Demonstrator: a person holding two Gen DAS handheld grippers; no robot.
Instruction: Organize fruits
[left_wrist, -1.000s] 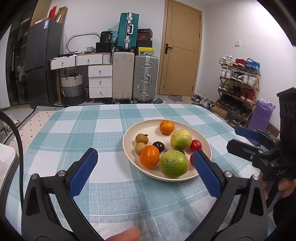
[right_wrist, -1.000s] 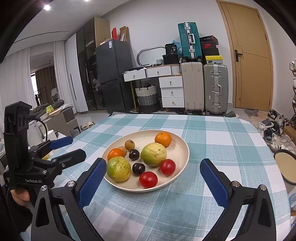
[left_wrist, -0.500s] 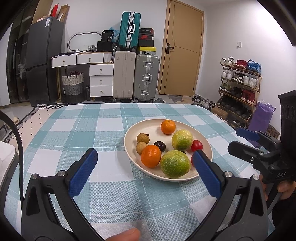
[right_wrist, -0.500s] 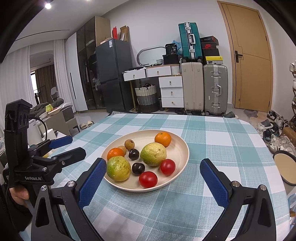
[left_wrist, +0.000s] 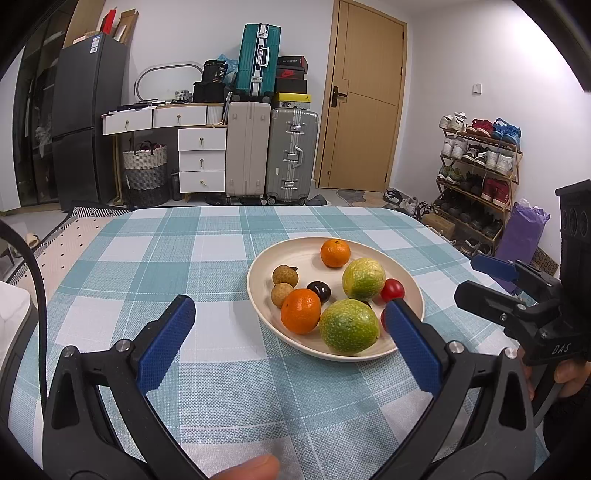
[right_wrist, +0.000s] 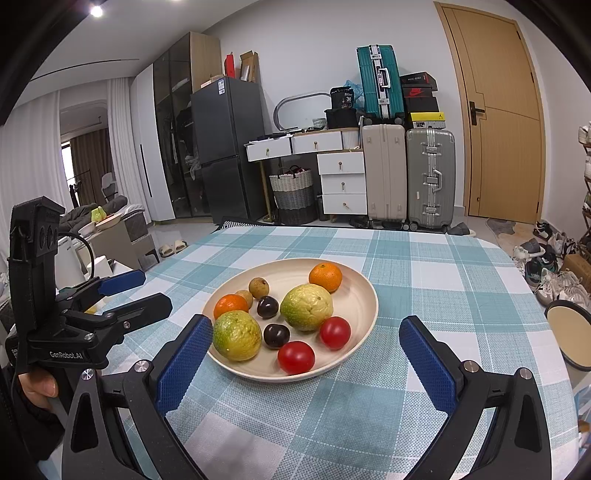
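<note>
A cream plate (left_wrist: 373, 245) (right_wrist: 360, 299) sits mid-table holding two green citrus fruits (left_wrist: 349, 325) (right_wrist: 306, 306), two oranges (left_wrist: 301, 311) (right_wrist: 325, 277), two red tomatoes (right_wrist: 296, 356), two dark plums (right_wrist: 267, 306) and two brown longans (left_wrist: 285, 275). My left gripper (left_wrist: 290, 330) is open and empty, just short of the plate's near-left rim; it also shows in the right wrist view (right_wrist: 144, 291). My right gripper (right_wrist: 304, 354) is open and empty, its jaws either side of the plate's near edge; it also shows in the left wrist view (left_wrist: 476, 275).
The table carries a teal and white checked cloth (left_wrist: 177, 258) (right_wrist: 424, 288). A round beige stool top (right_wrist: 569, 334) stands beside the table's right edge. Suitcases (left_wrist: 271, 155), drawers, a fridge and a shoe rack (left_wrist: 476, 173) stand beyond the table.
Both grippers stay open. The left wrist view has shifted slightly, with the plate now a little lower and nearer. The right gripper has hardly moved.
</note>
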